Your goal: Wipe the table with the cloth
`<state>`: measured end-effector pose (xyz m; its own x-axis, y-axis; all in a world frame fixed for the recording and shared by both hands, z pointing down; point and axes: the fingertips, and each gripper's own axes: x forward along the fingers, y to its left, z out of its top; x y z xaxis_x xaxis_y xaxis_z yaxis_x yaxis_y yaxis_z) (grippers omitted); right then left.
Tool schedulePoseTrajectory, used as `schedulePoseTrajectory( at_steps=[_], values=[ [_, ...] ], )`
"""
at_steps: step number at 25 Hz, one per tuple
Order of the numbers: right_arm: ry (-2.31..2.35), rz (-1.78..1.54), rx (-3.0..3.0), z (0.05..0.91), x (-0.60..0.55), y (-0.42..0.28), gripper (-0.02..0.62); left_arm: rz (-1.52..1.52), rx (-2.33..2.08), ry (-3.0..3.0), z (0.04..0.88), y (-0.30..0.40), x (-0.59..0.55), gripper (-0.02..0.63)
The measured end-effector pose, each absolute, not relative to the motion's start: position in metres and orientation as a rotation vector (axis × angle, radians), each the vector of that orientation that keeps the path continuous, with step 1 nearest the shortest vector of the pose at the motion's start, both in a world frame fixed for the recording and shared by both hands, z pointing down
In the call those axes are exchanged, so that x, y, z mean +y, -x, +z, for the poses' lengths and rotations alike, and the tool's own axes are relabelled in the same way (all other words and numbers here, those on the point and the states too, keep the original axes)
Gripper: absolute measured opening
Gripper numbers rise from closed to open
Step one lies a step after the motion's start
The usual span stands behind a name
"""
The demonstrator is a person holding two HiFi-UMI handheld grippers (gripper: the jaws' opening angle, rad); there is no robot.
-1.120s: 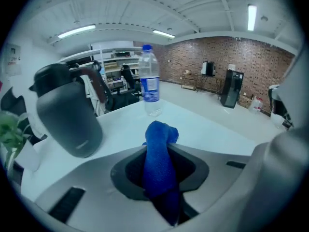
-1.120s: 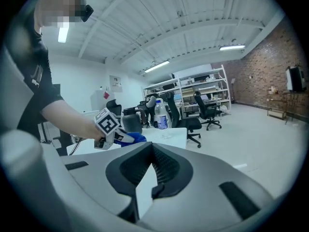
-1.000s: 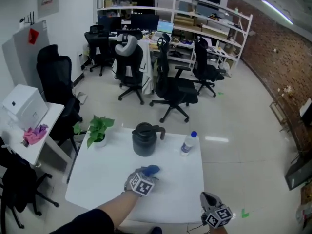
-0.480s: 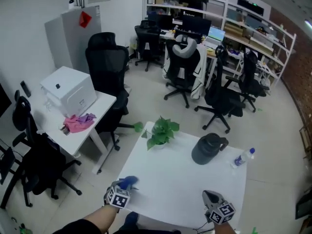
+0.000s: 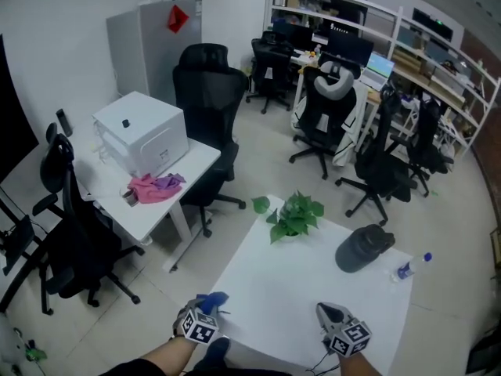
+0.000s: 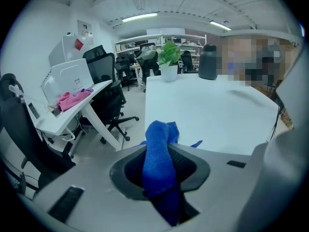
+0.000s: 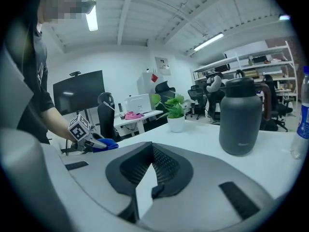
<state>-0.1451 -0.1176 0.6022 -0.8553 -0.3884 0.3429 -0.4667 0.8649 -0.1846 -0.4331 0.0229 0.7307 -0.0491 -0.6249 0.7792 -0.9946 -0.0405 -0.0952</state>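
The blue cloth [image 5: 214, 297] is pinched between the jaws of my left gripper [image 5: 206, 307], which hangs over the near left corner of the white table [image 5: 313, 288]. In the left gripper view the cloth [image 6: 158, 153] stands folded upright between the pads and pokes out past the tips; these jaws have just been opening a little, with the cloth still between them. My right gripper [image 5: 328, 314] is over the table's near edge, right of the left one, its tips [image 7: 150, 148] together with nothing in them. The right gripper view also shows the left gripper [image 7: 96, 143] with the cloth [image 7: 108, 144].
A potted plant [image 5: 293, 214], a dark jug [image 5: 362, 249] and a water bottle [image 5: 407, 269] stand along the table's far side. To the left is a side desk [image 5: 196, 159] with a white box [image 5: 145, 143] and a pink cloth [image 5: 155, 186]. Office chairs [image 5: 207, 108] surround it.
My left gripper has carried the cloth from the middle of the table, near the jug, to its near left corner. The head view has swung left. The right gripper stays at the near edge.
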Motion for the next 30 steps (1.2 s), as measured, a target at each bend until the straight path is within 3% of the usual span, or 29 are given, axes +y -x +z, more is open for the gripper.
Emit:
schedulePoseTrajectory(
  at_steps=[2,5,10,19,23,30],
  values=[
    [-0.652,0.372,-2.744,0.601,-0.118,0.140,0.012,0.955,-1.663,-1.718,0.731,0.429,0.021,0.116],
    [-0.696,0.365,-2.738,0.602,-0.121,0.116,0.012,0.946,-1.614,-1.728,0.717,0.415,0.012,0.292],
    [-0.817,0.387,-2.754,0.595,-0.138,0.063,0.012,0.824,-1.695,-1.929,0.635,0.367,-0.055,0.297],
    [-1.024,0.300,-2.721,0.570,-0.191,-0.035,0.012,0.370,-1.285,-2.519,0.569,0.149,-0.207,0.003],
    [-1.023,0.303,-2.699,0.577,-0.206,-0.046,0.012,0.159,-1.195,-2.544,0.572,0.097,-0.226,0.000],
    [-1.001,0.336,-2.668,0.601,-0.219,-0.024,0.010,0.287,-1.127,-2.564,0.607,0.058,-0.221,0.000]
  ],
)
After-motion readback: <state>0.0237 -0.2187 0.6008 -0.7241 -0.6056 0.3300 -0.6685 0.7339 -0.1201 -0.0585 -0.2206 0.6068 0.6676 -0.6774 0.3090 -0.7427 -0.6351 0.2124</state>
